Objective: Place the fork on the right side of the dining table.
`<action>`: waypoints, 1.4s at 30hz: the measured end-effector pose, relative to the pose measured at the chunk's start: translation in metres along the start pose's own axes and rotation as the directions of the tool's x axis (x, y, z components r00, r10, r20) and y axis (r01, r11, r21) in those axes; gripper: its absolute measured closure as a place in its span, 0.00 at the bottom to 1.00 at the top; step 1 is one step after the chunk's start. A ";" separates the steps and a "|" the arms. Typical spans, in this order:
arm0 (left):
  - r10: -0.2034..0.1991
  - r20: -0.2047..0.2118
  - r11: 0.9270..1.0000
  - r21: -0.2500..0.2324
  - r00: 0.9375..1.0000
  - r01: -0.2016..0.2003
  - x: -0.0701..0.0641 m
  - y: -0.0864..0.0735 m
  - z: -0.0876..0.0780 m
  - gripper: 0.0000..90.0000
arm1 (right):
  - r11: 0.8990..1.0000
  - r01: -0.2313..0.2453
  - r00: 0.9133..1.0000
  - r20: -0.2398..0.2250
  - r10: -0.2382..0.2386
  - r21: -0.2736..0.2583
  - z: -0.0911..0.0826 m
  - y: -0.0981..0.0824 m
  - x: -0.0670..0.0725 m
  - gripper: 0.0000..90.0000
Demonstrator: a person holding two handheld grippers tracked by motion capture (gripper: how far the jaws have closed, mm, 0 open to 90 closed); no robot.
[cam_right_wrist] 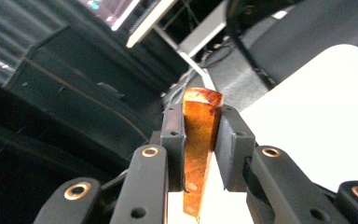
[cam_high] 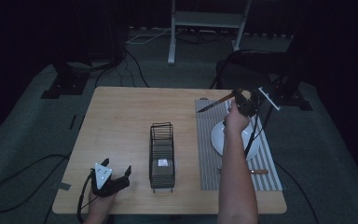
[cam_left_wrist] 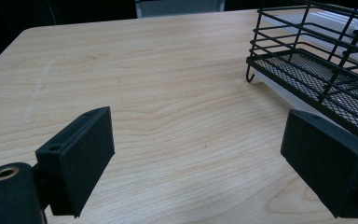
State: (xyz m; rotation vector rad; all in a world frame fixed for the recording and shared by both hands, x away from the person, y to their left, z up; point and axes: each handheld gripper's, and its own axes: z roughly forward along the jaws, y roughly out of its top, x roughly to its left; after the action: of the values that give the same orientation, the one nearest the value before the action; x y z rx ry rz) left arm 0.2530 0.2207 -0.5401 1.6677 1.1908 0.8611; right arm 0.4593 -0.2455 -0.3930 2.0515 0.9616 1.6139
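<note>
The right gripper [cam_high: 240, 103] is clamped on a knife's [cam_high: 213, 102] wooden handle [cam_right_wrist: 199, 140], held aloft at the surface's two o'clock (blade pointing left). Next, I judge, comes lowering it into the wire rack [cam_high: 161, 156]. The left gripper [cam_high: 116, 178], jaws apart, rests at seven o'clock.

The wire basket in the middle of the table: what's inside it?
Inside the wire basket, a small pale tag lies on the mesh floor; nothing else shows, though the bars blur its far end.
</note>
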 end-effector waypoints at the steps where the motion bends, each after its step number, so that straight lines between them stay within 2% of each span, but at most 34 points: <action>1: 0.000 0.001 1.000 -0.001 1.000 0.000 0.000 0.000 0.000 0.11 | 1.000 0.000 1.000 0.000 0.000 0.000 0.000 0.000 0.000 0.83; 3: -0.002 0.002 1.000 0.001 1.000 0.002 0.000 0.000 0.000 0.11 | 1.000 -0.026 0.999 0.030 0.026 0.002 0.009 0.002 -0.012 0.83; 6: 0.001 0.001 1.000 -0.001 1.000 -0.001 0.000 0.000 0.000 0.11 | 0.999 -0.041 0.998 0.054 0.041 0.010 0.016 0.003 -0.020 0.83; 7: 0.001 0.001 1.000 -0.002 1.000 -0.001 -0.001 0.000 0.000 0.11 | 0.997 -0.076 0.994 0.078 0.074 0.023 0.023 0.003 -0.029 0.83; 10: 0.000 0.002 1.000 -0.001 1.000 0.000 -0.001 0.000 0.000 0.11 | 0.993 -0.115 0.988 0.106 0.110 0.039 0.032 0.002 -0.040 0.83; 19: -0.001 0.003 1.000 -0.003 1.000 0.001 0.000 0.000 -0.001 0.11 | 0.982 -0.179 0.971 0.171 0.167 0.056 0.053 0.005 -0.069 0.83; 25: 0.001 0.004 1.000 0.001 1.000 -0.001 0.000 0.000 0.000 0.11 | 0.976 -0.209 0.961 0.200 0.193 0.065 0.060 0.008 -0.082 0.83; 29: 0.002 0.003 1.000 -0.001 1.000 -0.002 -0.001 0.000 0.000 0.11 | 0.967 -0.245 0.948 0.228 0.223 0.073 0.067 0.010 -0.091 0.83; 34: 0.000 0.003 1.000 -0.002 1.000 0.001 0.000 0.000 0.000 0.11 | 0.964 -0.255 0.941 0.248 0.231 0.070 0.072 0.010 -0.100 0.82; 42: 0.006 0.000 1.000 -0.003 1.000 -0.006 -0.001 0.000 -0.001 0.11 | 0.961 -0.273 0.932 0.261 0.253 0.040 0.078 0.008 -0.104 0.82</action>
State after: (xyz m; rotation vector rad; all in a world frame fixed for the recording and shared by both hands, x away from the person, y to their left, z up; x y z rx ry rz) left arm 0.2520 0.2200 -0.5402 1.6697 1.1841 0.8667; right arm 0.5234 -0.3133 -0.4833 2.4549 0.6903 1.4037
